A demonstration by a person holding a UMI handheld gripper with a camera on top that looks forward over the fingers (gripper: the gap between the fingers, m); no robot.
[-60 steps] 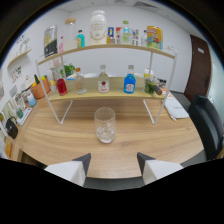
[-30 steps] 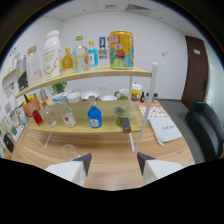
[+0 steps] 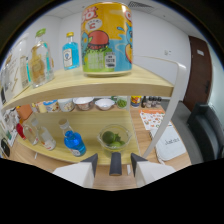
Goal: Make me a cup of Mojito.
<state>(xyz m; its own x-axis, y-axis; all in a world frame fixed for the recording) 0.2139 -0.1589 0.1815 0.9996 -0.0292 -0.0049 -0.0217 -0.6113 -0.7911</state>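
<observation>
The gripper (image 3: 114, 164) is open and holds nothing. Just ahead of its fingers, on the lower shelf (image 3: 90, 127), sits a glass bowl of limes (image 3: 114, 138), with a blue bottle (image 3: 75, 143) to its left. On the top shelf (image 3: 95, 84) stands a big yellow can (image 3: 106, 39).

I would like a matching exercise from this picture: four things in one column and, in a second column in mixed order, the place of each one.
Things:
1. yellow can
2. glass bowl of limes
3. blue bottle
4. gripper

Places:
A. lower shelf, just beyond the fingers
B. nearest, fingers open, nothing between them
C. upper shelf
D. lower shelf, beside the bowl

Pairs: 1-C, 2-A, 3-D, 4-B
</observation>
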